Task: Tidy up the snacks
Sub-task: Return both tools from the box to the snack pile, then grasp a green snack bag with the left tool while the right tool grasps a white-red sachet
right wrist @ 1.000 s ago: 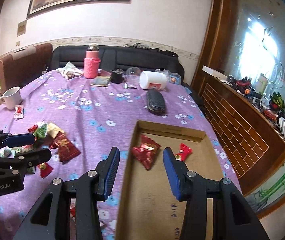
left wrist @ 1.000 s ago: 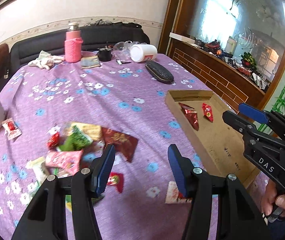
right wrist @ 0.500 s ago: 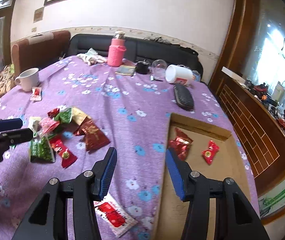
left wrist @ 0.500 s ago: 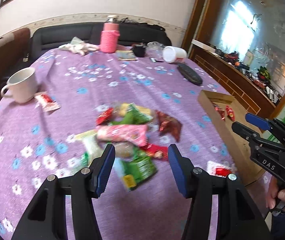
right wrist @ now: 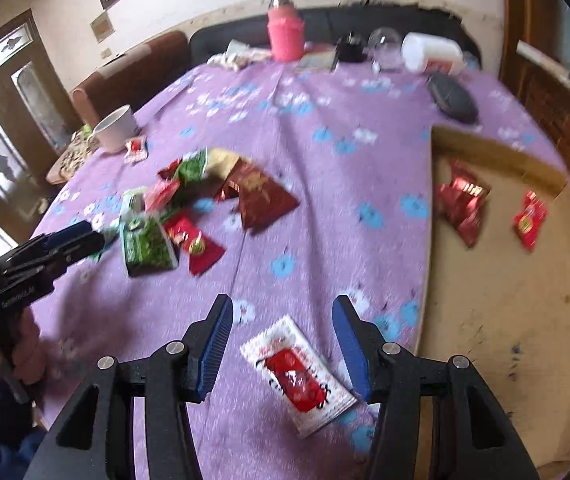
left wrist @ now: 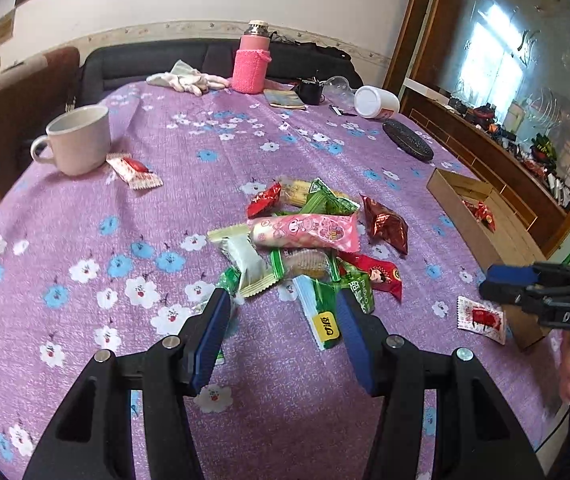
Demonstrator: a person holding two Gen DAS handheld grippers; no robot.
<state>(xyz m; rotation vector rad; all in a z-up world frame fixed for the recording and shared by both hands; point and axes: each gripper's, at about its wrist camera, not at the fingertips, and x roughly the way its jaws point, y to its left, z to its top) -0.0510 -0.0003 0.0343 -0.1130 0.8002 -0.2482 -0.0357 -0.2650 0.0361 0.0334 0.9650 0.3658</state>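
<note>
Left wrist view, left gripper (left wrist: 283,326): jaws apart, nothing between them, poised at the near edge of the snack pile (left wrist: 309,236).
Left wrist view, risk: the packets overlap; closing here could pinch the green wrapper (left wrist: 323,312) along with a neighbour and drag the pile across the tablecloth (left wrist: 85,240).
Right wrist view, right gripper (right wrist: 281,338): jaws have just been opening; they stand apart, with the white-and-red packet (right wrist: 299,372) lying flat between them, unpressed.
Right wrist view, risk: a thin flat wrapper may slip the pads or bunch the cloth.
Right wrist view, cardboard tray (right wrist: 497,320): just to the right, holding red packets (right wrist: 463,204); its low wall could snag a carried packet.
</note>
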